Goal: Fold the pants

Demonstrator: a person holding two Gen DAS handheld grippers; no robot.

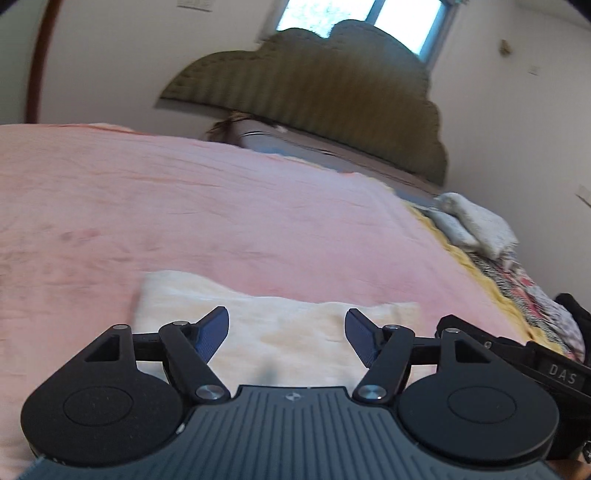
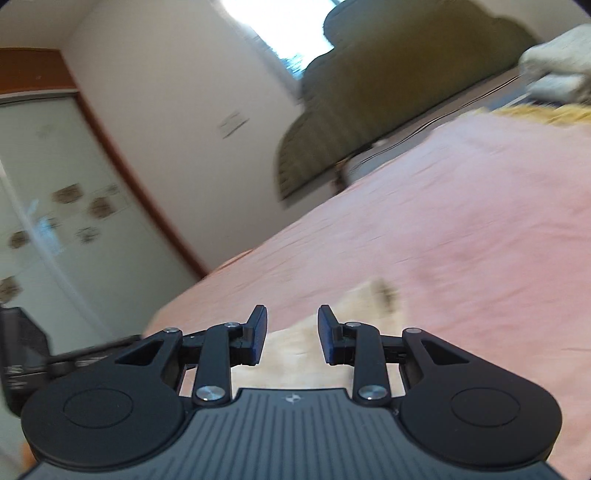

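The cream-coloured pants [image 1: 280, 325] lie as a flat folded band on the pink bedspread [image 1: 221, 206], right below my left gripper [image 1: 287, 328]. That gripper is wide open and empty, hovering just above the cloth. In the right wrist view the pants [image 2: 354, 314] show as a blurred cream patch ahead of my right gripper [image 2: 291, 332], which is open with nothing between its pads. The pink bedspread [image 2: 461, 221] fills the right of that view. The right gripper's black body [image 1: 546, 369] shows at the right edge of the left wrist view.
A padded olive headboard [image 1: 314, 99] stands at the far end of the bed under a window [image 1: 362, 22]. Folded pale cloths [image 1: 472, 225] sit at the bed's right edge on a patterned cover [image 1: 517, 288]. A white wardrobe [image 2: 55, 206] stands left.
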